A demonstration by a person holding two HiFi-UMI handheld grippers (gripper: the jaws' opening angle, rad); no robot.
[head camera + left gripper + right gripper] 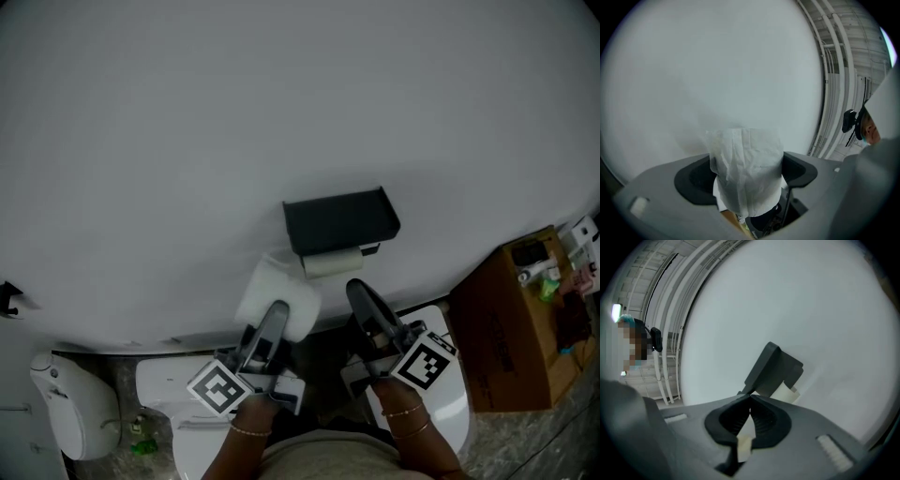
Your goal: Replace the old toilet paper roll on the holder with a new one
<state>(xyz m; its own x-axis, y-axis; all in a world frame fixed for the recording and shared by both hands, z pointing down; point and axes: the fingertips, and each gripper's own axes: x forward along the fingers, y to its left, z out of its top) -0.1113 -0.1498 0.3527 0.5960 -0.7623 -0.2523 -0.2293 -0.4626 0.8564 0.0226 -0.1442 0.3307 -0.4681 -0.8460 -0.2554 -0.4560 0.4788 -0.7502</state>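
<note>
1. The new toilet paper roll (274, 292) is up in front of the wall (281, 112), pinched by the left gripper (277, 311). It sits just left of the holder (339, 221) and a little below it, apart from it.
2. In the left gripper view the roll (746, 176) fills the gap of the left gripper (746, 164). The dark pads (695, 180) press in on its sides, and a loose sheet drapes down its front.
3. The holder is a black, box-like cover fixed to the wall. The old roll (333, 263), thin and pale, hangs crosswise just beneath it.
4. The right gripper (360, 294) points up toward the holder from below, its tip just under the old roll. From where I stand I cannot tell whether they touch.
5. In the right gripper view the right gripper (750, 401) has its jaws pressed together tip to tip. The holder (772, 365) and the old roll (785, 393) show just past them.
6. A marker cube (220, 386) sits on the left gripper and another (424, 361) on the right one, both close to the person's wrists.
7. Below the grippers is a white toilet (445, 403). A brown cardboard box (502, 337) stands on the floor to its right, near the wall.
</note>
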